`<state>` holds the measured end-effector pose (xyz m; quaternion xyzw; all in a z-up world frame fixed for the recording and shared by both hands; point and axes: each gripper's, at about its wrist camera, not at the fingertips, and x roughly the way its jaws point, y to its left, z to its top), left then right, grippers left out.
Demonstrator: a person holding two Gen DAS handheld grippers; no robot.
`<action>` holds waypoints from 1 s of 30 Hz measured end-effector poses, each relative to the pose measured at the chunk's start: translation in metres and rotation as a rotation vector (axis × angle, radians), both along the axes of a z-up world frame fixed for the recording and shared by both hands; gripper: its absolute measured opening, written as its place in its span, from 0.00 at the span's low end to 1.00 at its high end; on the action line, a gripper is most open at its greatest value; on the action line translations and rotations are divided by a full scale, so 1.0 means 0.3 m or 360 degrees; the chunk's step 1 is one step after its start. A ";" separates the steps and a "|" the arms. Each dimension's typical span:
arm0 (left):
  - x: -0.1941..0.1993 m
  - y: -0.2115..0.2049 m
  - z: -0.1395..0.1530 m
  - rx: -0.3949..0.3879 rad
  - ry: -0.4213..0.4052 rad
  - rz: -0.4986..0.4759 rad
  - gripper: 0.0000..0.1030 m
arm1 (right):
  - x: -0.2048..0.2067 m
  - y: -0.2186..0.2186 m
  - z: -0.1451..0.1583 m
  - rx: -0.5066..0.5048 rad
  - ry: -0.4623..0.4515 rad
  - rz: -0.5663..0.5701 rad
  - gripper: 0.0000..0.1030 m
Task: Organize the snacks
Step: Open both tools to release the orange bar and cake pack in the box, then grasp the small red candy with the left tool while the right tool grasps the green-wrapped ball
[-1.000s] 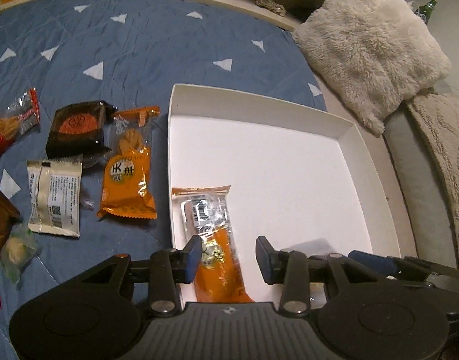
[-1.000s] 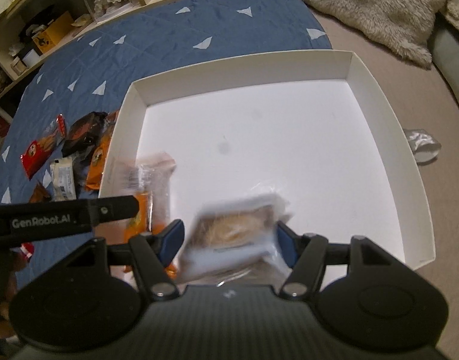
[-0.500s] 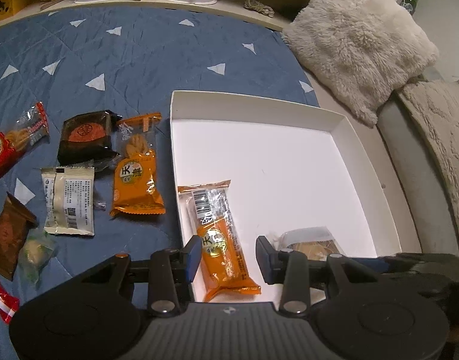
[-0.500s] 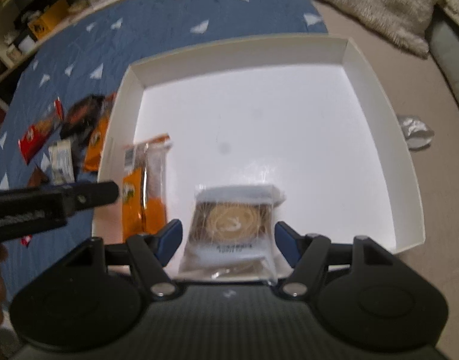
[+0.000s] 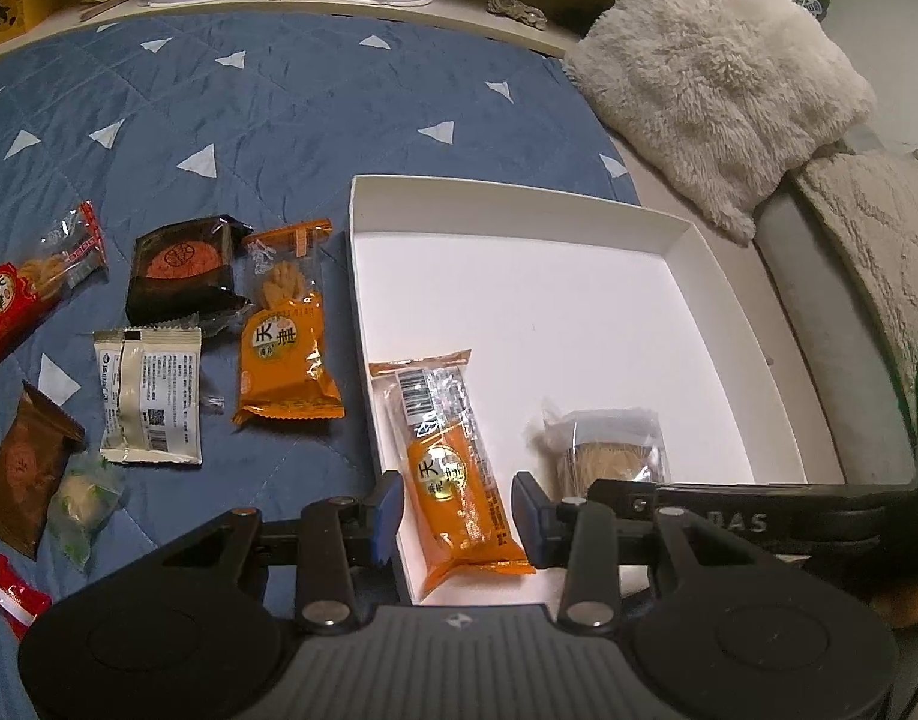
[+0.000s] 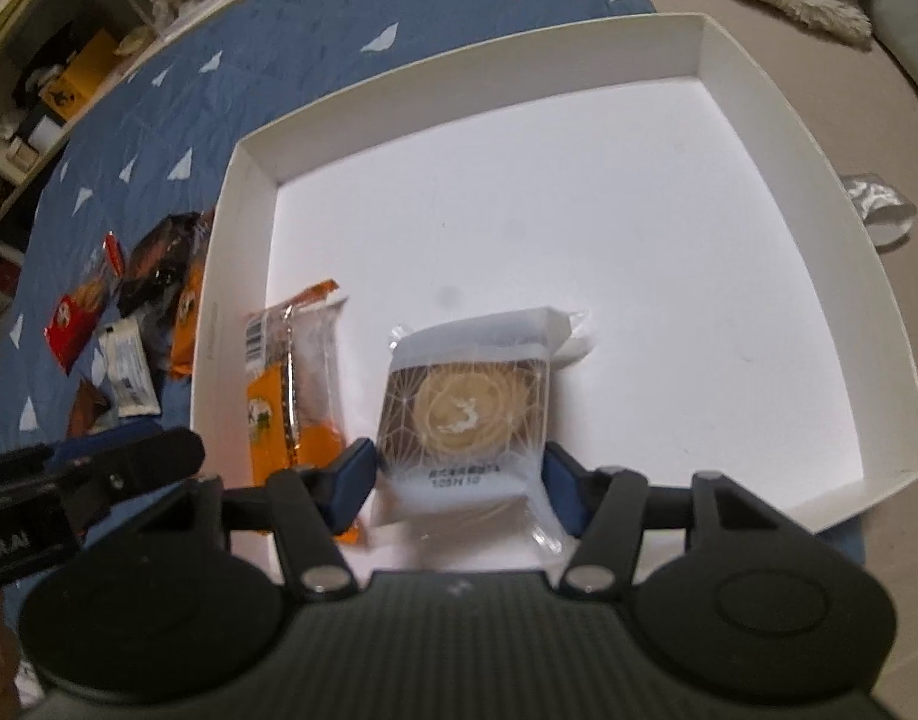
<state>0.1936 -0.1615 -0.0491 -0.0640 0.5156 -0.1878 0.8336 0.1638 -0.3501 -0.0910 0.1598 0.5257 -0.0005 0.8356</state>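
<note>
The right gripper (image 6: 459, 480) has its blue fingers (image 6: 354, 474) on either side of a clear-wrapped round pastry (image 6: 465, 414). They have just narrowed slightly, and the pads sit at the wrapper's edges, apparently clamped on it. A second ago the pastry was a raised blur; now it sits low over the floor of the white box (image 6: 849, 276), near the front wall. Whether it rests on the floor is hard to tell.

The left gripper (image 5: 457, 507) hovers with its fingers (image 5: 384, 510) close together but a narrow gap apart, holding nothing. Beneath the gap lies an orange snack bar (image 5: 453, 468), already in the box by the left wall.

So two snacks are boxed; release looks next. Outside, on the blue quilt (image 5: 279, 120), wait another orange packet (image 5: 288, 336), a dark one (image 5: 183, 270), a white sachet (image 5: 150, 396) and others, some cut off at the left edge. The pastry's near end is hidden behind the gripper body.
</note>
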 end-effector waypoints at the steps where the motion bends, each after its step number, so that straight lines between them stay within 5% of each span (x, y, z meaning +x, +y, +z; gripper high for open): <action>1: -0.003 0.000 0.000 0.0005 0.0000 -0.0005 0.41 | -0.007 -0.007 0.006 0.0000 0.0010 -0.0013 0.73; 9: -0.027 0.014 0.011 0.0042 -0.0007 -0.0025 0.42 | -0.063 0.002 0.053 -0.0071 0.0013 -0.0019 0.76; 24: -0.080 0.094 0.078 0.0158 -0.0087 -0.0023 0.87 | -0.237 0.033 0.213 -0.0233 -0.0217 -0.0004 0.99; 30: -0.092 0.144 0.110 0.0187 -0.0130 -0.0012 0.99 | -0.291 0.044 0.260 -0.0283 -0.0281 -0.0047 1.00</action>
